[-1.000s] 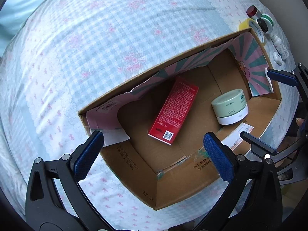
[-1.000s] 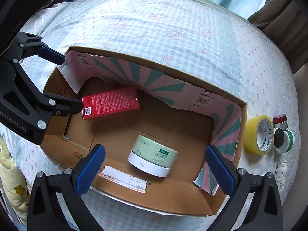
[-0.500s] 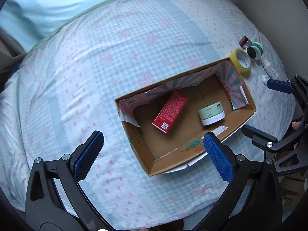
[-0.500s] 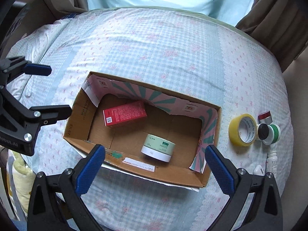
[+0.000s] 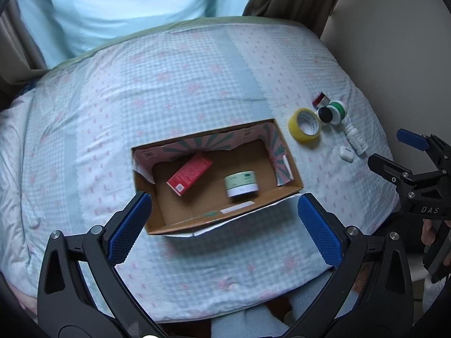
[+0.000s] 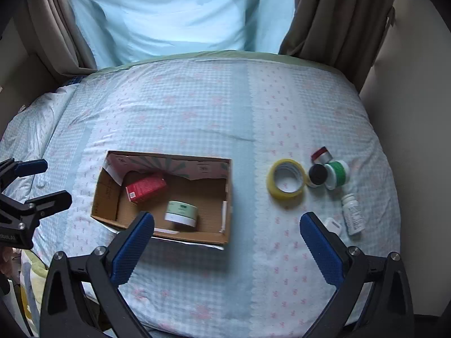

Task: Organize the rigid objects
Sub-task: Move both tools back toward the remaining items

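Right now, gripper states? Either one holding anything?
Left gripper: open, holding nothing.
Right gripper: open, holding nothing.

The black left gripper with blue pads [image 5: 222,228] is hanging spread wide, gripping nothing. The matching black right gripper [image 6: 225,242] is gaping likewise, empty.

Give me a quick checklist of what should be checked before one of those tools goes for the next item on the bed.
1. Right tool open and holding nothing: ok.
2. Left tool open and holding nothing: ok.
3. Cardboard box open at the top, bare floor left beside the red carton and the green jar: ok.
4. Items waiting outside the box, in view: yellow tape roll, black-lidded jar, green-banded jar, white bottle: ok.
5. Items spaced for a clean grasp: not ok, the two jars sit tight together beside the tape.
6. Whether the lids are shut tight: cannot tell.
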{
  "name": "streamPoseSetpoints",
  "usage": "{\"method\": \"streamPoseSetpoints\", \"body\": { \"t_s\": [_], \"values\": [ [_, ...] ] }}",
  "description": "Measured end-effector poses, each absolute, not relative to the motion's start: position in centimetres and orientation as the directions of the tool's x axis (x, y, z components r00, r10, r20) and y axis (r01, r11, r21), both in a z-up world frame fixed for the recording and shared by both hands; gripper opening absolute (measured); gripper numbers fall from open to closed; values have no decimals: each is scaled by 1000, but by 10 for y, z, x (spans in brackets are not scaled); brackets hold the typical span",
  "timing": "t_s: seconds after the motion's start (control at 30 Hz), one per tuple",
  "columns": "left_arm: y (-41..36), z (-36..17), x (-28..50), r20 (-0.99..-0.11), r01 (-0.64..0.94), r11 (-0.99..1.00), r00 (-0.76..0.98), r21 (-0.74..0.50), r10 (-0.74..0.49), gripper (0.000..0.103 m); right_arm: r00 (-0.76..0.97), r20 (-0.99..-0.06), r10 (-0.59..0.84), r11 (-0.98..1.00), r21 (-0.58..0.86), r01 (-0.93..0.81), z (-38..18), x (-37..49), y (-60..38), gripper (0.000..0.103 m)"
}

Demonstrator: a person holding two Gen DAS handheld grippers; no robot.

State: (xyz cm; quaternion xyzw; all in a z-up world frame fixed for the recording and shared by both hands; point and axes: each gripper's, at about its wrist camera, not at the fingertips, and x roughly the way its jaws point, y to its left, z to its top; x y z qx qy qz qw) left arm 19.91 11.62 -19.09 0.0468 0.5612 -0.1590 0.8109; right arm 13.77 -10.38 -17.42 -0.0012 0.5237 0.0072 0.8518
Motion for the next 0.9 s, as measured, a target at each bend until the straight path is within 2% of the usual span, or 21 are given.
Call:
{"method": "streamPoseSetpoints", "body": {
  "t_s": [0.27,0.57,0.7,0.9],
  "values": [
    [15,-194,171,-920,215,968,341,-127,-196,103,447,-894,-20,999,-32,-18,-175,129,-218,103],
    [-97,-229,181,-920,168,968,315,-188,-233,103,402,-915,-12,1000,-16,-8,-198,155,-314,103],
    [-137,-271,197,-924,161,968,304,-191,-232,103,385,-923,-20,1000,-26,-10,-225,176,-338,103],
    [-176,-368,229,-934,119,978,294,-173,-201,103,387,-921,-43,999,-49,-6,-291,212,-364,103]
  ]
}}
